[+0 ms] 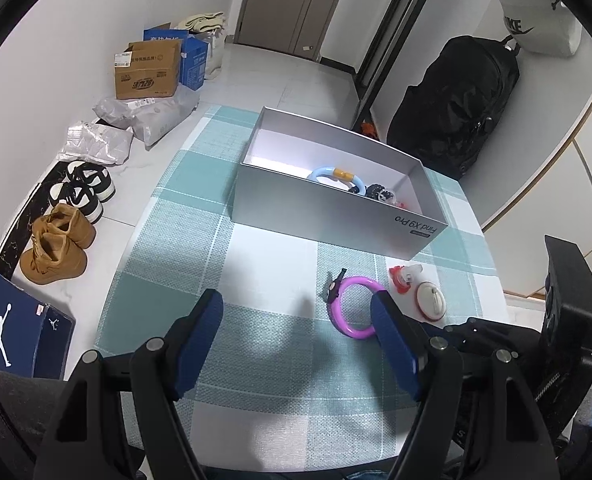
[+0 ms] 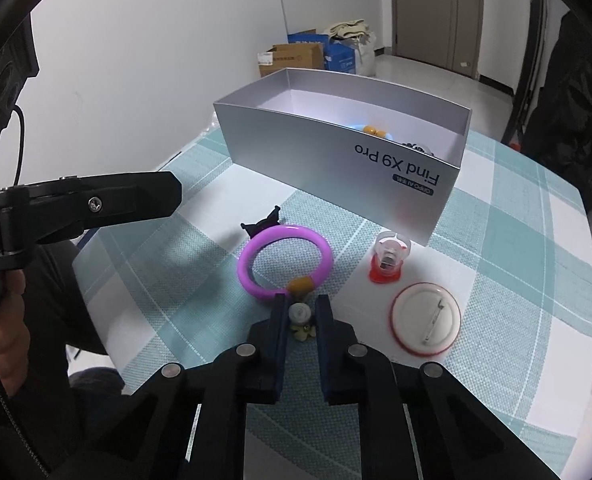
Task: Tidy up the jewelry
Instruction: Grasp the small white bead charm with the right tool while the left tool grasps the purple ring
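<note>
Purple plastic bracelet (image 2: 284,261), a glossy ring with a black bow-shaped charm and an orange bead, lies flat on the teal-and-white checked tablecloth (image 2: 515,248), just in front of the open silver cardboard box (image 2: 335,160) printed "Find X9 Pro". The right gripper (image 2: 300,312) is down at the bracelet's near edge, its blue-padded fingers drawn close on either side of a small white bead and yellow flower charm (image 2: 300,320) hanging off the ring; whether the pads actually press on it I cannot tell. The left gripper (image 1: 297,312) hovers over the cloth with its fingers spread wide and nothing between them, the bracelet partly behind its right-hand finger.

Beside the bracelet sit a small clear-and-red plastic trinket (image 2: 389,260) and, nearer, a round white pin badge with a red rim (image 2: 425,320), lying pin side up. Inside the box, a pale blue bracelet with yellow beads (image 1: 335,176) rests next to a dark beaded piece (image 1: 377,192) towards the right end.
</note>
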The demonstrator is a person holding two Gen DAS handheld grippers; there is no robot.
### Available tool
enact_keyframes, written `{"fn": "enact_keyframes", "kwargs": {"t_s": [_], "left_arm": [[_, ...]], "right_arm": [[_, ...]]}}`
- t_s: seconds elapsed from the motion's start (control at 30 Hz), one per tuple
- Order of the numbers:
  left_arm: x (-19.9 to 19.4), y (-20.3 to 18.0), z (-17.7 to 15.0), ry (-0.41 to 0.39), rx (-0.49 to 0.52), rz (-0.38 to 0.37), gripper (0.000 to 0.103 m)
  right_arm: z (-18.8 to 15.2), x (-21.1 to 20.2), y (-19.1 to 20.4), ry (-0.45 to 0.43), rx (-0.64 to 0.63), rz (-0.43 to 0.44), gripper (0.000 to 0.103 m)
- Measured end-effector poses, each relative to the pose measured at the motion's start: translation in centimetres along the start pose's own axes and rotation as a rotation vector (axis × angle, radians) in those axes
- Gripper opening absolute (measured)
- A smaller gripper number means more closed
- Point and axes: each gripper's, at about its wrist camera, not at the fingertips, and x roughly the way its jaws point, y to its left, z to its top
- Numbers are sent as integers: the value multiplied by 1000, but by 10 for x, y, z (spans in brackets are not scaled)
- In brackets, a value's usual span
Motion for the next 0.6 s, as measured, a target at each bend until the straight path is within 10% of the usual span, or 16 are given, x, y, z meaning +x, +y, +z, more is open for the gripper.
{"fn": "enact_keyframes", "kwargs": {"t_s": [0.6], "left_arm": [[6, -12, 0, 1, 23, 3, 72]], "right_arm": [[1, -25, -24, -53, 86, 18, 12]]}}
